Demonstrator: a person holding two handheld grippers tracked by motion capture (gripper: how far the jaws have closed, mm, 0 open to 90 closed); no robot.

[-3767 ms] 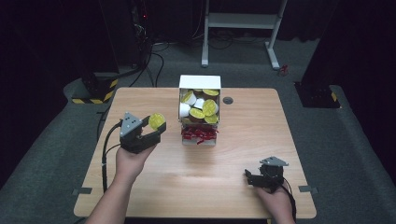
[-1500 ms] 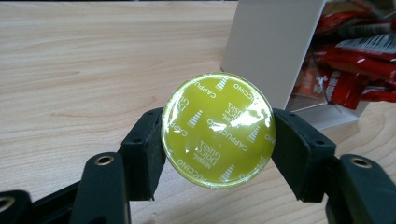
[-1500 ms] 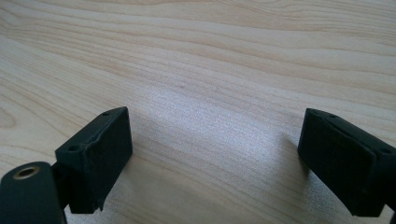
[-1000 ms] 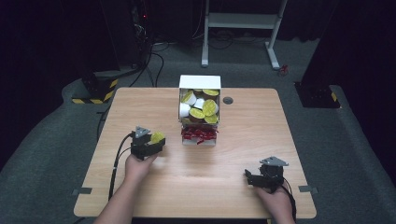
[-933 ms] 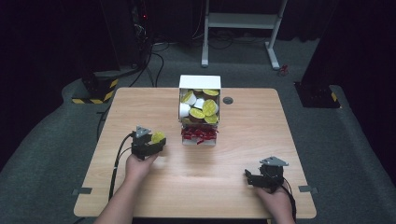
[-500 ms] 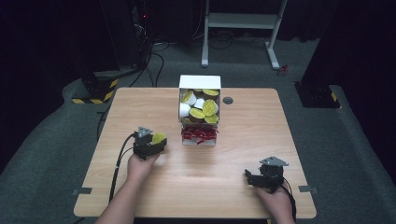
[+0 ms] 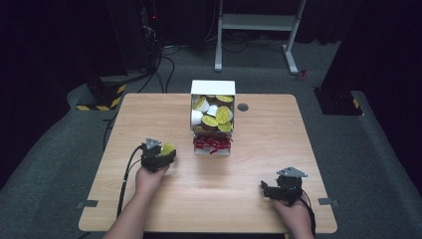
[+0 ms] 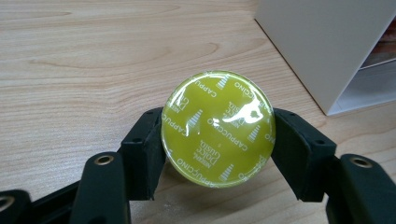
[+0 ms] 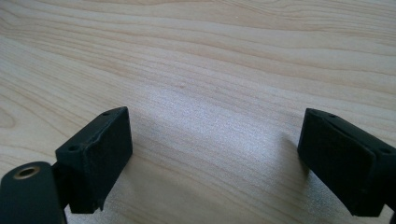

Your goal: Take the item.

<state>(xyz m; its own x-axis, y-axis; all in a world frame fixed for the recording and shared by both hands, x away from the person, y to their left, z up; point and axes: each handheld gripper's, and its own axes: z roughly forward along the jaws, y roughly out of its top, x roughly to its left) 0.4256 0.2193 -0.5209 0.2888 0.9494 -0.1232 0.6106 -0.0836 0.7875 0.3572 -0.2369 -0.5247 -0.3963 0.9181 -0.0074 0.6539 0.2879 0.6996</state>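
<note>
Left gripper point(image 8: 217, 140) clamps green capsule point(image 8: 218, 128) by its rim, foil up, low over desk point(image 7: 249, 174) just left of the white box point(image 7: 213, 88), prob. to set it down. Right gripper point(image 9: 215, 158): fingers wide, nothing between, parked near desk's front-right.

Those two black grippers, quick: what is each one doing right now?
Left gripper: closed on a yellow-green coffee capsule, low over the table.
Right gripper: open, nothing between its fingers.

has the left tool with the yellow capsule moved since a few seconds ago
Yes. The left tool, shut on the yellow capsule, has come toward the table's near edge and a little rightward, judged against the white box.
</note>
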